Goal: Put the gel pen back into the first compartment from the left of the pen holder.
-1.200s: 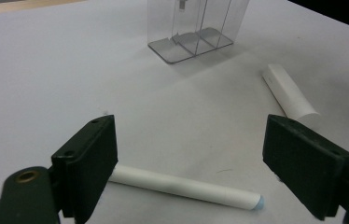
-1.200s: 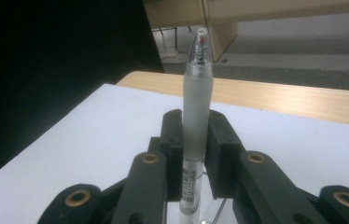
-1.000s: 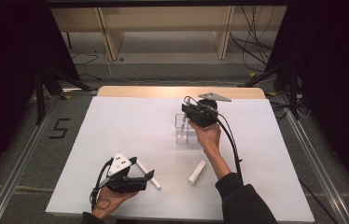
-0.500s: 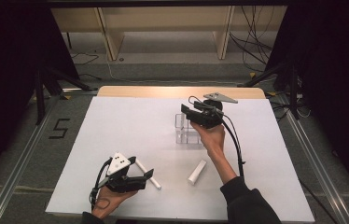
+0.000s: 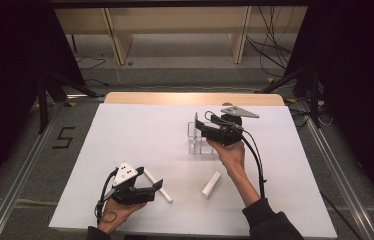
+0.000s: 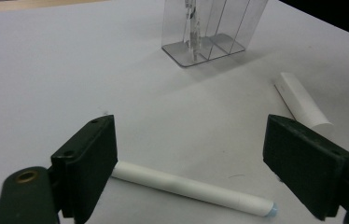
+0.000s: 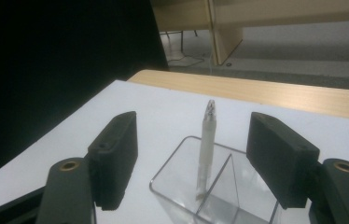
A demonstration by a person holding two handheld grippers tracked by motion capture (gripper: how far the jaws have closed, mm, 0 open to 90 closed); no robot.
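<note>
Glossy clear plastic holder (image 7: 210, 196), silvery metal pen (image 7: 207, 140), matt white paper tubes (image 6: 191, 188), matt table (image 5: 140, 140)

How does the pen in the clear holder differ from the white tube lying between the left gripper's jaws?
The pen stands upright in the clear holder; the long white tube lies flat on the table. The pen is thin and silvery; the tube is thicker and white. Both are slender, and no gripper grips either.

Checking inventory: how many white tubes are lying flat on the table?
2. One long tube lies between the left gripper's open jaws; a shorter tube lies nearer the right forearm. A pen stands in the clear holder.
</note>
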